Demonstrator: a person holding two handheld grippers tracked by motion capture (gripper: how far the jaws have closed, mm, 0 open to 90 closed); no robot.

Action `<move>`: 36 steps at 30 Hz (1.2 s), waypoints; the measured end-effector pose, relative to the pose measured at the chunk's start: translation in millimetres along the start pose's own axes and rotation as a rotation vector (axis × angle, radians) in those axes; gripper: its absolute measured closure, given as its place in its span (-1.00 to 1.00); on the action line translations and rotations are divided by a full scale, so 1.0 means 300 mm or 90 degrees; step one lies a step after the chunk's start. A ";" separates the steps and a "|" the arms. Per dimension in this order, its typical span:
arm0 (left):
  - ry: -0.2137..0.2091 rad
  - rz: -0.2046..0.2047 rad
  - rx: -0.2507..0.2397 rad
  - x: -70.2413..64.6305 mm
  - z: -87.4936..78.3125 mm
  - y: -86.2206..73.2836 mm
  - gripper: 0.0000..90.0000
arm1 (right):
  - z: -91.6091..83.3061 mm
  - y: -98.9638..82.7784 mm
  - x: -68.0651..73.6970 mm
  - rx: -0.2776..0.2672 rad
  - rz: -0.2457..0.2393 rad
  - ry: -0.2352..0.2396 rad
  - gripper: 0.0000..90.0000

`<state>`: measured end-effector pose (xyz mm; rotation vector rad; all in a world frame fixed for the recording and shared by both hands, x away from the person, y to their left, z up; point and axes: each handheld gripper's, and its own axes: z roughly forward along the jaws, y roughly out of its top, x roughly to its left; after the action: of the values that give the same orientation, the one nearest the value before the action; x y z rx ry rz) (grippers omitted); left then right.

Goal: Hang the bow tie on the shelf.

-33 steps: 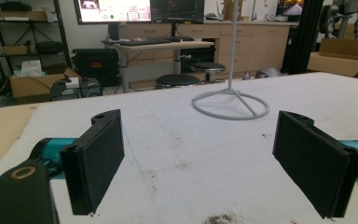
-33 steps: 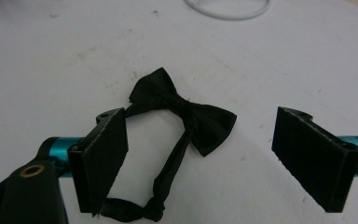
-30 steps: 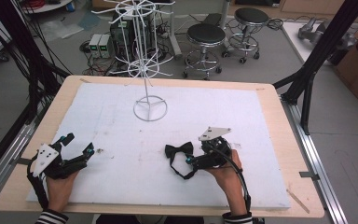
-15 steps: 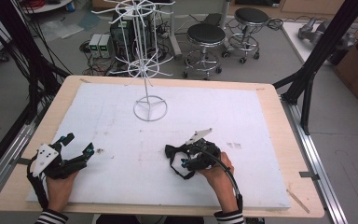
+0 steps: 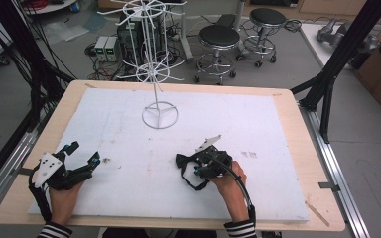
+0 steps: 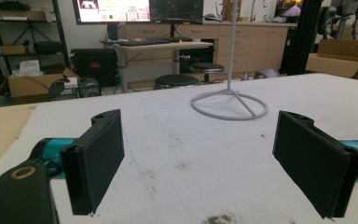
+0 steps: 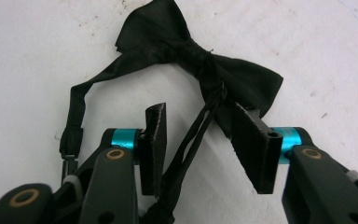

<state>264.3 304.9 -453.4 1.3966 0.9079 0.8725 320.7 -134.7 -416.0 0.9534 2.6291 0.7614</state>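
Note:
A black bow tie (image 5: 182,160) lies flat on the white mat, its thin neck strap (image 5: 192,185) looping toward the person. My right gripper (image 5: 194,166) is tipped down over it and open. In the right gripper view the bow tie (image 7: 200,60) sits just beyond the jaws, and the strap (image 7: 193,140) runs through the gap of the right gripper (image 7: 200,116) without being pinched. My left gripper (image 5: 83,152) rests open on the mat at the near left; in its own view nothing is between the jaws of the left gripper (image 6: 200,130).
A white wire display stand (image 5: 155,84) rises from a ring base at the back middle of the mat (image 5: 258,124); its base (image 6: 235,96) lies ahead of the left gripper. Wooden table border (image 5: 322,163) surrounds the mat. Stools and equipment stand beyond.
My right gripper has moved left onto the bow tie and tipped downward, so the strap now lies between its jaws. The left gripper has stayed put.

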 end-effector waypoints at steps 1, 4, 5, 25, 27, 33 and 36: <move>0.000 0.000 0.000 0.000 0.000 0.000 -0.63 | 0.002 0.003 0.000 0.002 -0.001 -0.001 0.24; 0.000 0.000 0.000 0.000 0.000 0.000 -0.63 | 0.010 0.009 0.000 0.003 -0.003 0.000 0.31; 0.000 0.000 0.000 0.000 0.000 0.000 -0.63 | 0.012 0.011 0.000 0.006 -0.004 0.000 0.36; -0.001 0.000 0.000 0.001 -0.001 0.000 -0.63 | 0.006 0.020 -0.001 -0.005 0.005 -0.020 0.89; -0.001 0.000 0.000 0.001 -0.001 0.000 -0.63 | -0.006 0.022 0.000 -0.026 0.011 -0.018 0.89; -0.002 0.000 0.000 0.001 -0.001 0.000 -0.63 | -0.045 0.024 0.007 -0.118 0.001 -0.005 0.89; -0.002 0.001 0.000 0.001 -0.001 0.000 -0.63 | -0.059 0.019 0.006 -0.172 0.008 0.012 0.89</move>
<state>264.0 305.2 -453.4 1.3980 0.9053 0.8716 315.5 -136.8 -398.1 0.8896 2.4551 1.0988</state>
